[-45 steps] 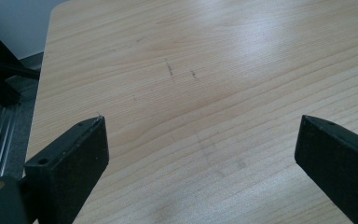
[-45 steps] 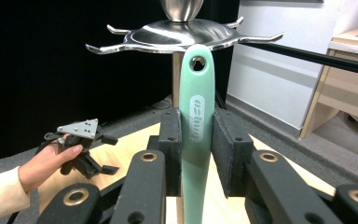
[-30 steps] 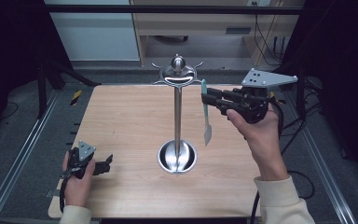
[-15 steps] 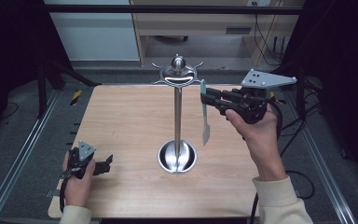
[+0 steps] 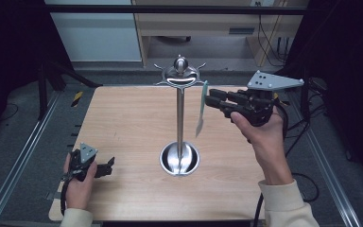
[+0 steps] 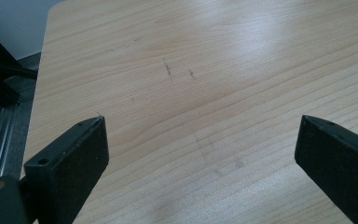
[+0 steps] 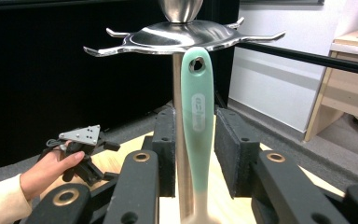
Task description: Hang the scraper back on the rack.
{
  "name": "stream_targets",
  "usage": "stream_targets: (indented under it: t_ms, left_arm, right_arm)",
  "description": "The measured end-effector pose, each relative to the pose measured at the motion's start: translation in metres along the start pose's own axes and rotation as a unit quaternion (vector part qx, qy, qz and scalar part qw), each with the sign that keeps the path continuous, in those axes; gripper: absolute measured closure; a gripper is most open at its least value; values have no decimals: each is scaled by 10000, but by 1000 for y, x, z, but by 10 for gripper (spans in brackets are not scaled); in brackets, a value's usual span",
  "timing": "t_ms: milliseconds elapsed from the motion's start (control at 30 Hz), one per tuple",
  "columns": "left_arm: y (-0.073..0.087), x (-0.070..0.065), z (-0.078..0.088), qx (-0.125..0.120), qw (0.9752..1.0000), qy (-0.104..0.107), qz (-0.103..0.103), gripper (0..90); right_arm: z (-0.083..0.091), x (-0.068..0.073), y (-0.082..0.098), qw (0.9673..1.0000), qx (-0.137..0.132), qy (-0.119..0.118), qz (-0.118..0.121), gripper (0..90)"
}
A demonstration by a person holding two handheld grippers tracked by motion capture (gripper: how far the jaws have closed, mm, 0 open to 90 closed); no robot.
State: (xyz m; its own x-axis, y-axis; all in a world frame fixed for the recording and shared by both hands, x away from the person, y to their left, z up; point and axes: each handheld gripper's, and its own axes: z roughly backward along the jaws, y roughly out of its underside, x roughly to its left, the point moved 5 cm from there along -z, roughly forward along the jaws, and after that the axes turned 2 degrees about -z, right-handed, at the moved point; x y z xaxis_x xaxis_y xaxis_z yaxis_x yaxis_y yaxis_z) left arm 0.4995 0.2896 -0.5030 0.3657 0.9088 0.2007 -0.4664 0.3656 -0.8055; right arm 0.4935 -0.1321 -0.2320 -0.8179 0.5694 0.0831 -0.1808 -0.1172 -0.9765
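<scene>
A steel utensil stand [image 5: 180,118] rises from a round base at the table's middle, with a crown of hooks [image 7: 182,37] on top. A mint-green utensil [image 5: 201,109] hangs upright with its handle hole [image 7: 196,64] right at the crown's edge. My right gripper [image 5: 212,100] is held level beside it, jaws on either side of the handle [image 7: 196,135]. The jaws have just been opening, and the pads stand a sliver off the handle. My left gripper [image 5: 105,166] rests at the table's front left, open over bare wood [image 6: 200,107].
The wooden table [image 5: 123,123] has metal rails along both sides. A wooden desk [image 5: 194,28] and a white cabinet stand beyond the far edge. Cables trail at the right, behind my right hand.
</scene>
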Motion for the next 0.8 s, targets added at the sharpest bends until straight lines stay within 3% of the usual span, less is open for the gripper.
stream_targets:
  t_ms: [167,433,567,700,767,800]
  left_arm:
    - [1,0,0,30,10000,-1,-14,26]
    - [2,-3,-3,86,9999,-8,-66,26]
    - [3,-3,-3,110,9999,-5,-94,26]
    - [3,-4,-4,121,9999,0,-95,26]
    - [4,-4,-4,126,9999,1,-102,26]
    - [4,-4,-3,131,9999,5,-109,26]
  right_arm:
    - [5,-1,2,10000,24,91,8,699]
    - [15,-7,14,9968,219,750,152,665]
    - [15,-11,24,9930,383,1102,191,556]
    - [12,-16,38,9885,461,1432,171,371]
    - [11,-17,41,9878,454,1479,173,347]
    - [8,-20,49,9867,461,1555,138,283]
